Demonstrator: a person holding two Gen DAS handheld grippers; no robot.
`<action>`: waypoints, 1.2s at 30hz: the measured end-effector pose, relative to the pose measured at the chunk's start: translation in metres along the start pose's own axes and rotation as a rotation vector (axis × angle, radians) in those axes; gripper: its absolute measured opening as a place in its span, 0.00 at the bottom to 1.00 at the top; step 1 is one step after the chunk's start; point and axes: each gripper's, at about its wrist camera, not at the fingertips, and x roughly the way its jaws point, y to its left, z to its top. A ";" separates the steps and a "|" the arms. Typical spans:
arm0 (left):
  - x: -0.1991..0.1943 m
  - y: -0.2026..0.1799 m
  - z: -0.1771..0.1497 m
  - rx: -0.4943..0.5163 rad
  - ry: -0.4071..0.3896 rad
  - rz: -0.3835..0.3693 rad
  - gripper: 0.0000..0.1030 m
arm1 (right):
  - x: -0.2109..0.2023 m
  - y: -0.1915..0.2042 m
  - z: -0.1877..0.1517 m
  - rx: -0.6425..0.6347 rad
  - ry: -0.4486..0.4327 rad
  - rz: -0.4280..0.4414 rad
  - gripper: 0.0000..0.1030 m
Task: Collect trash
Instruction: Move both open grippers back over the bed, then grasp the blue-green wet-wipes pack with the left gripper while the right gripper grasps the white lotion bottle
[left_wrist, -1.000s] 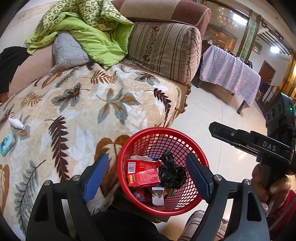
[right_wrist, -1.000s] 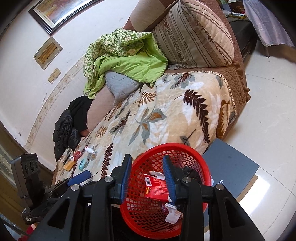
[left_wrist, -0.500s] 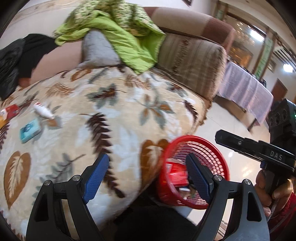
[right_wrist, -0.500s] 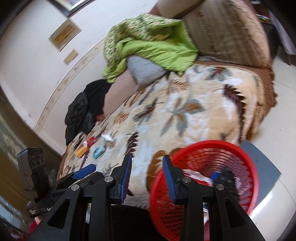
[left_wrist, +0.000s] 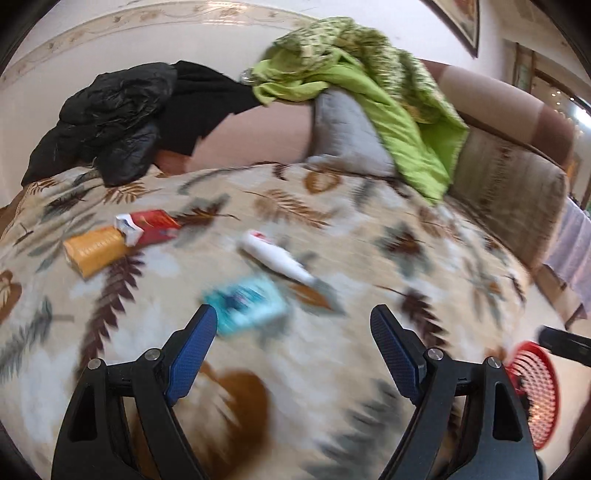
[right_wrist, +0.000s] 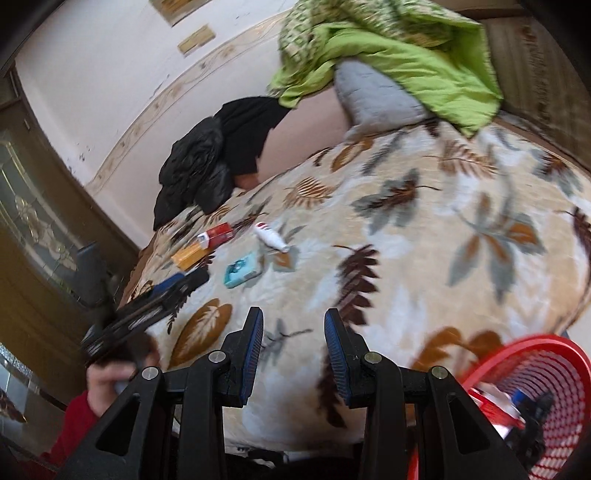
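Trash lies on the leaf-patterned blanket (left_wrist: 388, 258): a teal packet (left_wrist: 247, 302), a white bottle (left_wrist: 277, 260), a red box (left_wrist: 151, 227) and an orange box (left_wrist: 94, 249). They also show in the right wrist view: teal packet (right_wrist: 242, 273), white bottle (right_wrist: 271, 238), red box (right_wrist: 218, 234), orange box (right_wrist: 188, 256). My left gripper (left_wrist: 293, 332) is open and empty, just short of the teal packet. My right gripper (right_wrist: 293, 338) is open and empty above the blanket. The red basket (right_wrist: 535, 402) with trash sits at lower right.
A green quilt (left_wrist: 369, 85) and a grey pillow (left_wrist: 347, 133) lie at the sofa back. A black jacket (left_wrist: 118, 118) is piled at the far left. The sofa arm (left_wrist: 517, 199) is to the right. A dark wooden door (right_wrist: 33, 221) stands at left.
Both grippers have swung left, away from the red basket and toward the trash on the blanket. The basket has slid to the right edge of both views.
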 end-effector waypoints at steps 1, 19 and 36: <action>0.013 0.014 0.006 -0.016 0.004 0.008 0.82 | 0.007 0.004 0.003 -0.009 0.007 0.000 0.37; 0.087 0.034 -0.007 0.149 0.193 -0.107 0.81 | 0.143 0.009 0.086 0.007 0.122 0.042 0.37; 0.111 0.047 -0.003 0.092 0.250 -0.034 0.59 | 0.272 0.048 0.126 -0.219 0.299 0.076 0.37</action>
